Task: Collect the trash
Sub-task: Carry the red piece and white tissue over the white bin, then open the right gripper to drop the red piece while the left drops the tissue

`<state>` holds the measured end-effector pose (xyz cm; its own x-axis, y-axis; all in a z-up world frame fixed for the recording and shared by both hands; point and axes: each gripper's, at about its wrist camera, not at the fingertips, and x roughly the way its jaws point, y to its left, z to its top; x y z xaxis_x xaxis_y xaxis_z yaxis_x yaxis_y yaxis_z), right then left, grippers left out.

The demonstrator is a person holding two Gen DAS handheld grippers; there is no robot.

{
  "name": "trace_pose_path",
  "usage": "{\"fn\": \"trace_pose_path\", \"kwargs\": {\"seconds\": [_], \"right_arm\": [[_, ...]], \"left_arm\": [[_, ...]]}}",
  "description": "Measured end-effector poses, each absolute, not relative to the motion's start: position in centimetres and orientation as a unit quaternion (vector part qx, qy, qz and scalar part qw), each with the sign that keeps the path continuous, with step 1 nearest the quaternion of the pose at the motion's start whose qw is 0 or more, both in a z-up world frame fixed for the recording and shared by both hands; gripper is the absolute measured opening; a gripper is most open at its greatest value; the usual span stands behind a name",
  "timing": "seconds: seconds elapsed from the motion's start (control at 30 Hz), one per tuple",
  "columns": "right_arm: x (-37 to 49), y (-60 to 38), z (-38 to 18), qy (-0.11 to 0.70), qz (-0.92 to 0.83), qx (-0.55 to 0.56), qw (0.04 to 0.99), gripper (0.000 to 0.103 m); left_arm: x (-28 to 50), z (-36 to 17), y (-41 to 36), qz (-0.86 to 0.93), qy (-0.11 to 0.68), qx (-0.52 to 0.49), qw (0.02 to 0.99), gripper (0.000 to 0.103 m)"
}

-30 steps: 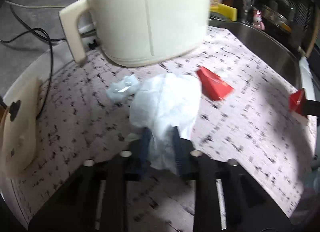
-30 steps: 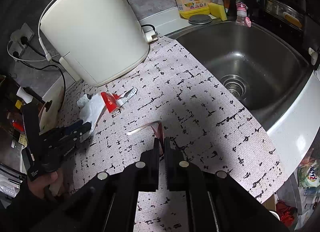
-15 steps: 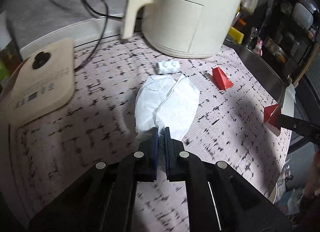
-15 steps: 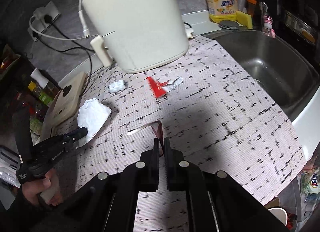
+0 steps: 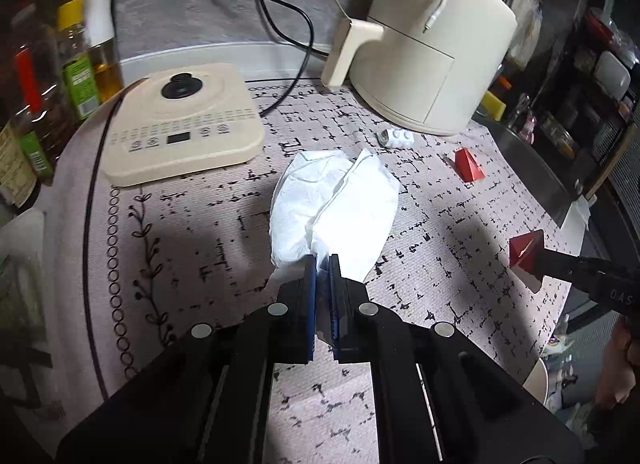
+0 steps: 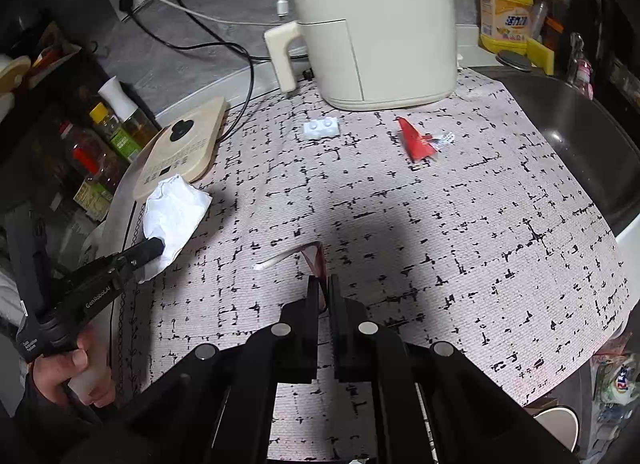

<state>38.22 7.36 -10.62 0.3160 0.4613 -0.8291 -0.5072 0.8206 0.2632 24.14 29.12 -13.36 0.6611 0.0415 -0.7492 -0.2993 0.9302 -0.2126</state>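
My left gripper (image 5: pixel 323 264) is shut on a crumpled white tissue (image 5: pixel 336 203) and holds it above the patterned counter mat; it also shows in the right wrist view (image 6: pixel 174 211). My right gripper (image 6: pixel 324 284) is shut on a red wrapper (image 6: pixel 310 254), seen in the left wrist view (image 5: pixel 526 250) at the right. A second red wrapper (image 6: pixel 416 139) and a small white blister pack (image 6: pixel 320 129) lie on the mat in front of the air fryer.
A cream air fryer (image 6: pixel 372 23) stands at the back. A cream induction plate (image 5: pixel 180 123) lies at the left with oil bottles (image 5: pixel 84 63) beside it. The sink (image 6: pixel 580 135) is at the right. Black cables (image 5: pixel 280 23) run behind.
Both grippers have drawn back and up from the counter with their trash. The tissue moved left, away from the blister pack and the red wrapper on the mat.
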Motion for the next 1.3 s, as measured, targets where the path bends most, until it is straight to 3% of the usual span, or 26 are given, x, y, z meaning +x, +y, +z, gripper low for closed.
{"fn": "trace_pose_path", "kwargs": {"seconds": [0.37, 0.73, 1.3], "right_arm": [[36.1, 4.6, -9.3, 0.490, 0.325, -0.030, 0.809, 0.005], [34.1, -9.6, -11.1, 0.503, 0.284, 0.013, 0.816, 0.005], [30.5, -25.5, -15.3, 0.524, 0.221, 0.043, 0.821, 0.005]], "left_arm": [[22.0, -12.3, 25.2, 0.114, 0.384, -0.166, 0.901, 0.006], [20.2, -11.8, 12.8, 0.098, 0.392, -0.139, 0.904, 0.006], [18.3, -14.4, 0.1, 0.055, 0.422, -0.124, 0.896, 0.006]]}}
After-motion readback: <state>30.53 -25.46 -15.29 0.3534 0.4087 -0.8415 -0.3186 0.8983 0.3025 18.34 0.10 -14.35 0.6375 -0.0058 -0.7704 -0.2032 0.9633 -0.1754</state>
